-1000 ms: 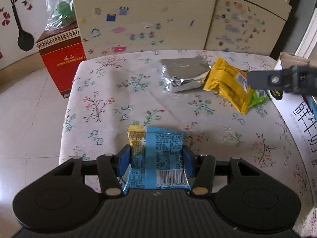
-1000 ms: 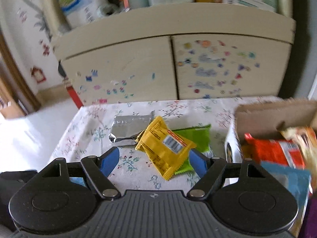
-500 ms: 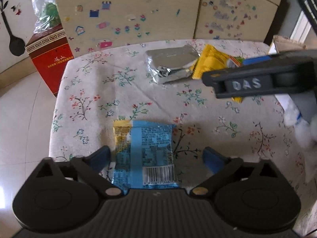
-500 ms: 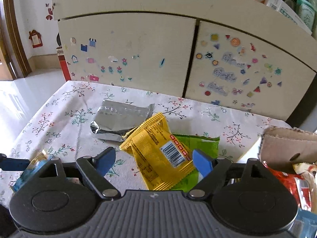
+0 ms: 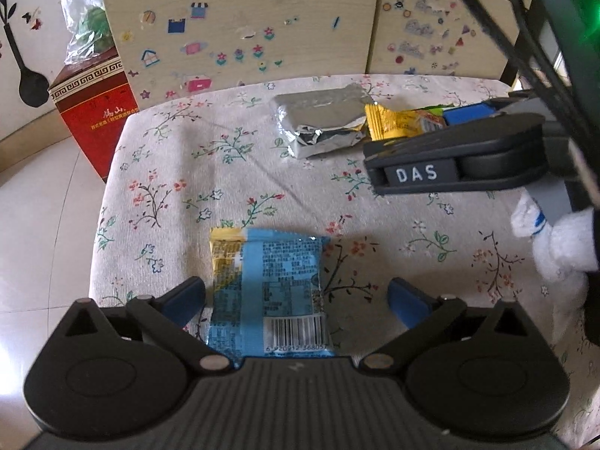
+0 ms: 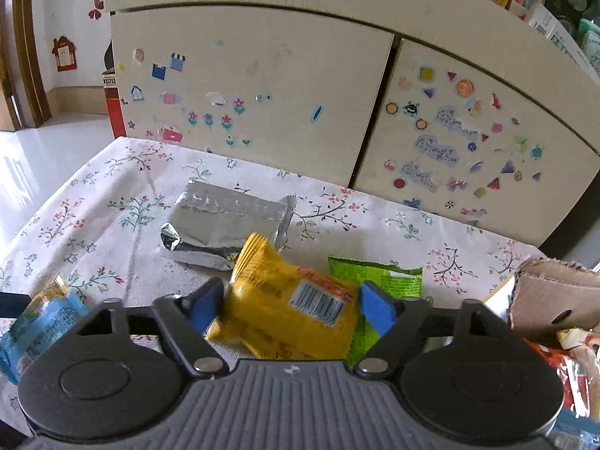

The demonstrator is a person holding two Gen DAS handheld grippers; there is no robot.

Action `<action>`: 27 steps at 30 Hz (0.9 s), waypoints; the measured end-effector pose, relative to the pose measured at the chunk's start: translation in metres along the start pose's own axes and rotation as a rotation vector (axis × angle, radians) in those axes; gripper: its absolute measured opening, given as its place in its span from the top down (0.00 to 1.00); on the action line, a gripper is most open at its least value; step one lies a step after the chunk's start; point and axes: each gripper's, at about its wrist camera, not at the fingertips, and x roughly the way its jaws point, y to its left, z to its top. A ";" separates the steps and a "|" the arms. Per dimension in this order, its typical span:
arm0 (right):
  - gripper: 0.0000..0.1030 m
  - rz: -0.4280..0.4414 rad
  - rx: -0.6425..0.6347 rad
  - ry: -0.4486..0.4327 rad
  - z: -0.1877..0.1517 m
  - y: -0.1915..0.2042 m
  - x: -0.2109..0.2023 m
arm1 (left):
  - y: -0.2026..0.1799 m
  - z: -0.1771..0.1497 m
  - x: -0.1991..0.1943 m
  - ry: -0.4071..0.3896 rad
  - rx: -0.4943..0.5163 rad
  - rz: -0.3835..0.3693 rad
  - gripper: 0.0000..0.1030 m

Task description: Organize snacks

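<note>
Left gripper [image 5: 296, 296] spread wide over blue packet [image 5: 268, 292], flat on floral tablecloth [image 5: 180, 172]. Right gripper [image 6: 288, 307] closing around yellow packet [image 6: 285, 307], pads apparently not yet pressing; best pinched mid-body, clear of green packet [image 6: 378, 275] underneath.

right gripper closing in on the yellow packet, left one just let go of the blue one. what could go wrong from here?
1. The yellow packet lies partly on the green packet and against the silver pouch; the right gripper, whose jaws have just been closing around it, may pinch or drag a neighbour.
2. The blue packet sits near the table edge between the open left gripper fingers; pulling back could knock it off.
</note>
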 end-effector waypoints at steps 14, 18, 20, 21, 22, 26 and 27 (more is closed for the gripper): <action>0.27 0.042 0.120 -0.025 0.000 -0.009 -0.050 | 0.005 0.006 -0.015 -0.030 -0.047 -0.050 0.52; 0.27 0.057 0.193 -0.028 -0.004 -0.015 -0.073 | 0.010 0.009 -0.021 -0.047 -0.081 -0.051 0.52; 0.27 0.058 0.230 -0.026 -0.007 -0.017 -0.085 | 0.011 0.011 -0.026 -0.066 -0.086 -0.052 0.52; 0.27 0.059 0.248 -0.025 -0.008 -0.018 -0.091 | 0.011 0.013 -0.028 -0.074 -0.090 -0.053 0.52; 0.27 0.061 0.267 -0.027 -0.011 -0.019 -0.099 | 0.011 0.014 -0.031 -0.081 -0.095 -0.056 0.52; 0.27 0.062 0.306 -0.035 -0.021 -0.017 -0.123 | 0.011 0.016 -0.041 -0.106 -0.110 -0.076 0.52; 0.27 0.064 0.318 -0.037 -0.023 -0.016 -0.127 | 0.010 0.016 -0.043 -0.112 -0.110 -0.078 0.52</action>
